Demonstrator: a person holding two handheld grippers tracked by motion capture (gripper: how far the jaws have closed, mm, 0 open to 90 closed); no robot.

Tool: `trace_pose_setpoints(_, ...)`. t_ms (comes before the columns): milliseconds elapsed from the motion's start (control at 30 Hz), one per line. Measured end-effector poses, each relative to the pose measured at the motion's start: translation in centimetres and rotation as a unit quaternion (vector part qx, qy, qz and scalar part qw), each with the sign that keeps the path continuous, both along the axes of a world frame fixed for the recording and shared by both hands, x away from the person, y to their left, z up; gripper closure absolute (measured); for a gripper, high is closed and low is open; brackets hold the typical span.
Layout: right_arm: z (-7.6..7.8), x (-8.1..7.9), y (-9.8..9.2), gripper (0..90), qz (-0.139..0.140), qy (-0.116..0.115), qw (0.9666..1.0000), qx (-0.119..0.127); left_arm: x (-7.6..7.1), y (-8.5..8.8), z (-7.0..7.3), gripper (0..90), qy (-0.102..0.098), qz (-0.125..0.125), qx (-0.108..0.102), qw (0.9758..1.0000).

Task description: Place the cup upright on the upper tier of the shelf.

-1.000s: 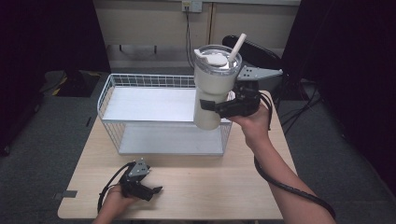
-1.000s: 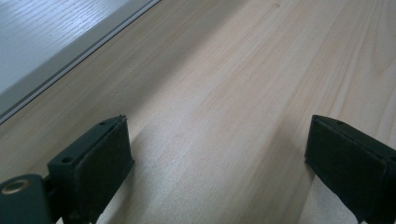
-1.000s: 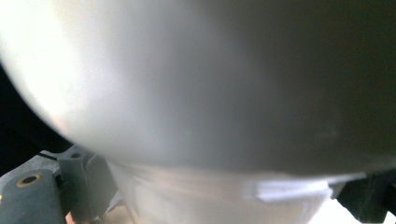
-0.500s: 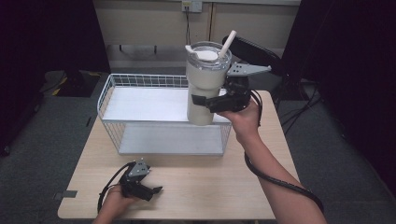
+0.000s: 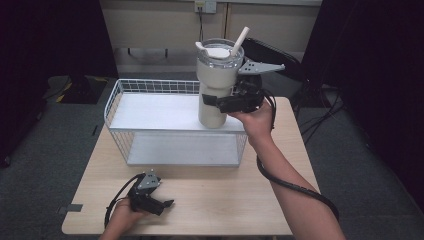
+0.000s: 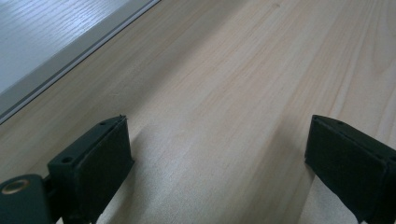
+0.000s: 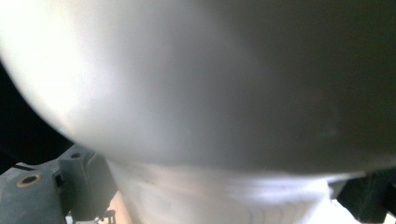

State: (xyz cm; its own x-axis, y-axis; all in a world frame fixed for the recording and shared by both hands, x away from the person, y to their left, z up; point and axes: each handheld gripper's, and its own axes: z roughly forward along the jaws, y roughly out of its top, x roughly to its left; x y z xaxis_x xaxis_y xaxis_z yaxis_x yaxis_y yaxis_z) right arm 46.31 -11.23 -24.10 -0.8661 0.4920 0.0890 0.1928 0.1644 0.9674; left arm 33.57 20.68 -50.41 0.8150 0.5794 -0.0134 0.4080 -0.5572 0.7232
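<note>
A tall cream tumbler (image 5: 216,85) with a clear lid and a white straw is held upright over the right end of the white wire basket (image 5: 115,95). Its base is near the front rim's height. My right gripper (image 5: 225,102) is shut on the tumbler's narrower lower part, coming in from the right. In the right gripper view the tumbler's wall (image 7: 210,84) sits close up between the dark fingers (image 7: 86,186). My left gripper (image 5: 162,205) lies on the wooden table near the front left, open. Its pads (image 6: 105,154) stand wide apart over bare wood.
The basket takes up the table's back half and its white floor holds nothing. The light wooden table (image 5: 225,200) has free room in front of the basket. Cables trail from both grippers. A cabinet and dark curtains stand behind the table.
The right gripper has carried the tumbler leftwards and a little farther back, from the basket's right edge to over its right end. The left gripper has not moved.
</note>
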Motion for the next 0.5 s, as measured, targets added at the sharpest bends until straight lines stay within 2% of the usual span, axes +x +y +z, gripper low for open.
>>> trace_pose_setpoints(500,-0.4,1.6,1.5,9.6,-0.027,0.002,0.9996,-0.001,0.0,0.0,0.0,6.4,0.0,0.002,-0.003,1.0)
